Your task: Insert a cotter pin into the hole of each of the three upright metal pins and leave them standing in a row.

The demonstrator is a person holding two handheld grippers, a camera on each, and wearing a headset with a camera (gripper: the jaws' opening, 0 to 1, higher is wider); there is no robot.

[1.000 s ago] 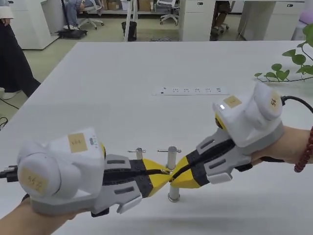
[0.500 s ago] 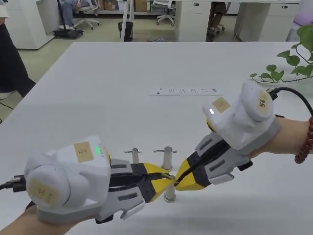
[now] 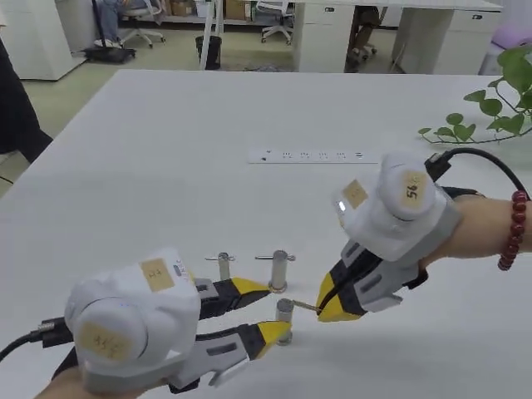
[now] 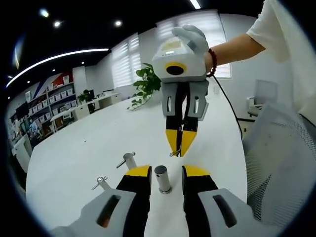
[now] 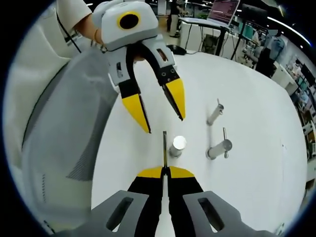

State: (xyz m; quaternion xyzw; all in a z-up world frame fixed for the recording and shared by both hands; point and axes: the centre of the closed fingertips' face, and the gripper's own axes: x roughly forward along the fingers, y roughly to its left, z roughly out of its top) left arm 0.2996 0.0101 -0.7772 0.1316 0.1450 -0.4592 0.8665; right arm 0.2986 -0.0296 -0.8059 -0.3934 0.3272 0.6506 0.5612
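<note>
- a white tabletop (image 3: 166, 166) takes up most of the head view.
- at the lower left, the left gripper (image 3: 276, 309), white-bodied with black fingers tipped in yellow, reaches in from a hand at the bottom edge. its jaws stand open.
- just beyond the left gripper, a short upright silver metal pin (image 3: 223, 266) stands on the table with a thin wire cotter pin (image 3: 218, 258) lying crosswise through its top.
- just to its right stands a second upright silver metal pin (image 3: 279, 268), which also has a thin cotter pin (image 3: 274, 258) crosswise through its top.
- nearer the person, a third upright silver metal pin (image 3: 284, 311) stands between the left gripper's two yellow tips. in the left gripper view a gap shows on each side of it.
- a straight, thin metal cotter pin (image 3: 305, 306) points at the top of this third pin. its free end is just beside the pin, and i cannot tell whether it enters the hole.
- the right gripper (image 3: 320, 309), of the same white, black and yellow build, has its jaws closed on the other end of that cotter pin.
- a red bead bracelet (image 3: 517, 229) circles the wrist behind the right gripper.
- farther back lie a flat white power strip (image 3: 312, 155) and, at the right edge, a leafy green plant (image 3: 495, 104).
</note>
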